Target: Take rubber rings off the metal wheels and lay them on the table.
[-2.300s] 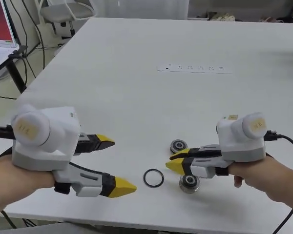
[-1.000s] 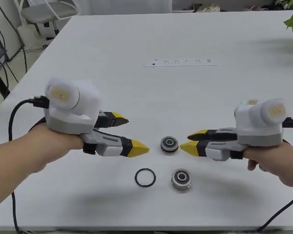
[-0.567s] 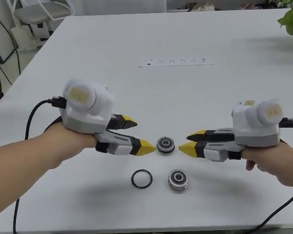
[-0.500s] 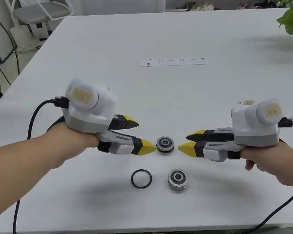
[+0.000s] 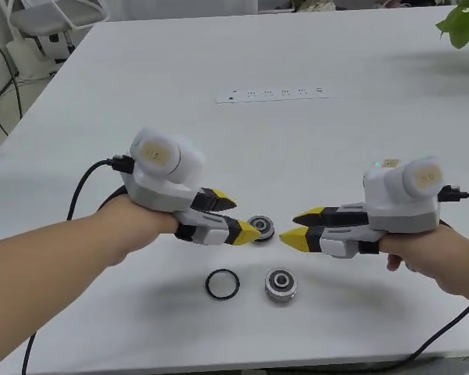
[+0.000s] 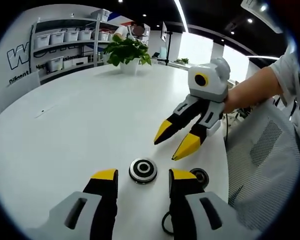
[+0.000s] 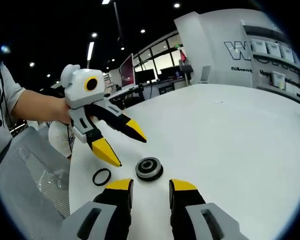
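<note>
Two wheels lie on the table (image 5: 141,94) near its front edge: the far wheel (image 5: 260,226) sits between the two sets of jaw tips, and the near wheel (image 5: 281,283) lies closer to the person with a loose ring (image 5: 222,283) just beside it on its left. The near wheel's rim looks grey and bare; the far wheel's rim looks black, so its ring is judged to be still on. The left gripper (image 5: 238,217) has its jaws apart, the lower tip at the far wheel's left edge, though contact cannot be confirmed. In the left gripper view the wheel lies just ahead of the gap between the jaws. The right gripper (image 5: 295,226) is also spread, empty, and just to the wheel's right. Handling assessment: the wheel is stiff metal, small and probably dense enough to slide rather than tip; the ring is thin, soft and stretchy, likely snug in its seat. One gripper should pinch the wheel by its flat faces while the other nips the rubber at the rim and rolls it off. Against the picture half a second ago, the left gripper has closed in on the far wheel — the right gripper holds much the same station.
</note>
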Demonstrator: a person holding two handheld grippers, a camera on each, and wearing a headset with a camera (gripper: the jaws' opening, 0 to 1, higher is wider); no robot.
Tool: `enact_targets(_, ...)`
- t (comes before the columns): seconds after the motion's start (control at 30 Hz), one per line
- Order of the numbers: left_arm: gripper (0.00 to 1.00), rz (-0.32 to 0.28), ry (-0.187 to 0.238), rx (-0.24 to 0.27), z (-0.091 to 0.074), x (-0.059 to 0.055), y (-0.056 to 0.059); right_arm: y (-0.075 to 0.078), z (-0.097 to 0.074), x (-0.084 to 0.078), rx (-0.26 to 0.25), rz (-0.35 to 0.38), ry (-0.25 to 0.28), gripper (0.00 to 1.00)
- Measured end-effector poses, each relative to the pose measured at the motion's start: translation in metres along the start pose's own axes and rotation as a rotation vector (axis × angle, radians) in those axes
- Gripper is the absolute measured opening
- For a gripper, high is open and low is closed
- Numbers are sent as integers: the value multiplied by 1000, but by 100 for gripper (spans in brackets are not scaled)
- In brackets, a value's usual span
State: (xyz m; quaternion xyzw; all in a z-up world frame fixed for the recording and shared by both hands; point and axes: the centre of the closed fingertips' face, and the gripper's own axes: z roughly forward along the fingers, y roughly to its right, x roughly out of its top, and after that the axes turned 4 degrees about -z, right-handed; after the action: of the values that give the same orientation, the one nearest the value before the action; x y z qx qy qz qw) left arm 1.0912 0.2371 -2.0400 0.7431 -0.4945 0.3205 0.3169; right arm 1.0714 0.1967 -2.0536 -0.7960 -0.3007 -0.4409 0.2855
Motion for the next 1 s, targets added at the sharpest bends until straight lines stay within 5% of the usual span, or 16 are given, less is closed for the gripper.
enact_targets(0.6,20,25,-41,-22,20,-7,2,2,1,-6,4,3,-9,26)
enact_targets(1.0,11,103,-56,5,26,-9,0,3,1,-8,3,2,-13,26)
